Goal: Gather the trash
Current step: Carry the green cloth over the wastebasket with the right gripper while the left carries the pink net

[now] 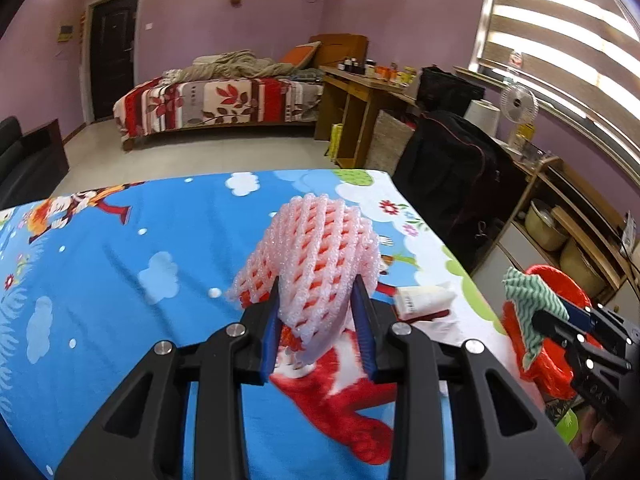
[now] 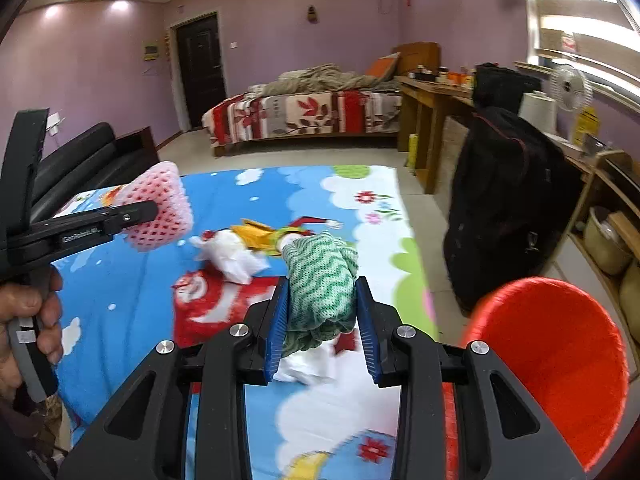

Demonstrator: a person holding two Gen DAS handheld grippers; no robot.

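Observation:
My left gripper [image 1: 320,300] is shut on a pink foam fruit net [image 1: 316,248], held above the cartoon-print table [image 1: 120,260]. The same net [image 2: 160,208] shows at the left of the right wrist view, in the left gripper [image 2: 154,210] that a hand holds. A green-and-white zigzag cloth [image 2: 322,280] is pinched between the pads of my right gripper [image 2: 322,304], which is shut on it. That cloth [image 1: 530,296] and right gripper [image 1: 556,316] appear over a red bin [image 1: 548,360] at the table's right edge. The red bin [image 2: 552,360] stands open just right of my right gripper.
A crumpled white tissue [image 2: 232,256] and a white paper scrap [image 2: 304,368] lie on the table. A white packet [image 1: 424,300] rests near the table's right edge. A black bag [image 2: 508,208] and wooden shelves [image 2: 612,216] stand to the right, a black sofa [image 2: 88,160] left.

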